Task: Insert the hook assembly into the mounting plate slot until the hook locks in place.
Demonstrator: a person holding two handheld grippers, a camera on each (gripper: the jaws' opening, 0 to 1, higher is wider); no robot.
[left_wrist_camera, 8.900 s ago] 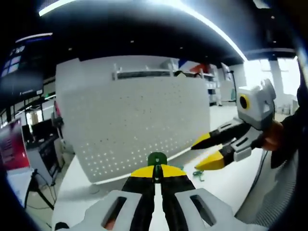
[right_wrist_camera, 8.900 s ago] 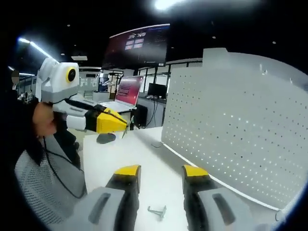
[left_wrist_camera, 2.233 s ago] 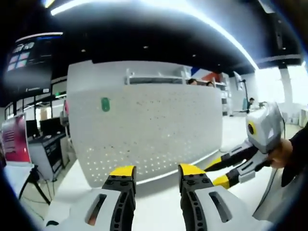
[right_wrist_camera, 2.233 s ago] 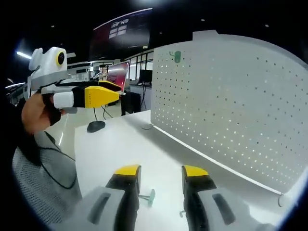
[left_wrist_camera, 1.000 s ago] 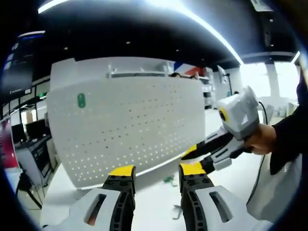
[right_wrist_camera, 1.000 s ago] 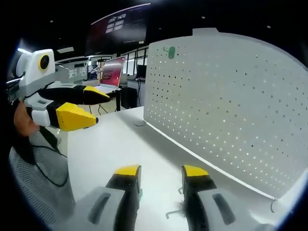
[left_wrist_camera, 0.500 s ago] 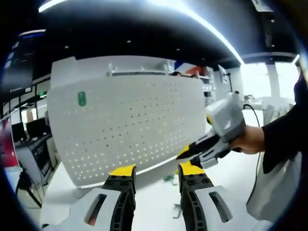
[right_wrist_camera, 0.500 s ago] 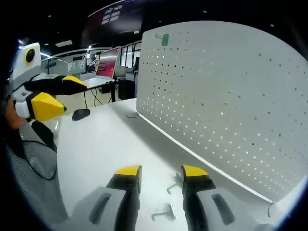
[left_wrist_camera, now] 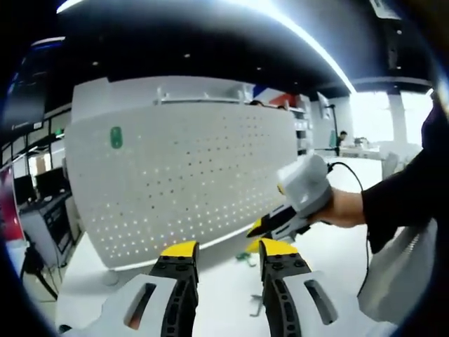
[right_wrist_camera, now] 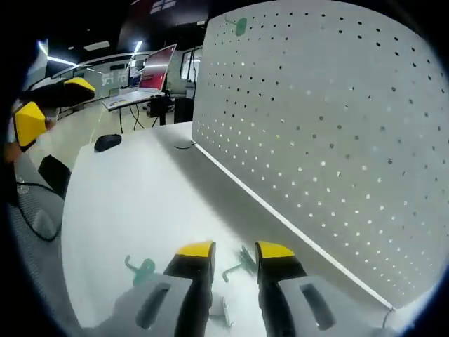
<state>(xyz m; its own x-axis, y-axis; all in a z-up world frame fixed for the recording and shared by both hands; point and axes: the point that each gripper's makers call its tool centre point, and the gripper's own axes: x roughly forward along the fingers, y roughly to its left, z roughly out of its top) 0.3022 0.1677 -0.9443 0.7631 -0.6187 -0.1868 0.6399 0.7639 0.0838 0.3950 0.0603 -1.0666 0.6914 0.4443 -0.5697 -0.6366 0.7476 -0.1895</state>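
The white pegboard mounting plate stands upright on the white worktop and serves as the landmark here. One green hook is already seated high on the plate, near its upper left corner in the left gripper view; the right gripper view shows the same hook near the plate's top edge.

The left claw is held back from the plate with its yellow-tipped jaws apart and nothing between them. From this view the right claw comes in from the right, held in a person's hand, its tips low near the foot of the plate, by a small green hook piece lying on the worktop.

The right gripper view gives what the other cannot: a close look at the worktop in front of the plate. The right claw has its jaws slightly apart, and a loose green hook lies between or just beyond the tips; whether they touch it is hard to judge. Another green hook lies farther from the plate, to the left of the jaws. The left claw shows at the far left edge. A laptop and a dark mouse sit beyond the plate's far end.

No writing is legible in either view.
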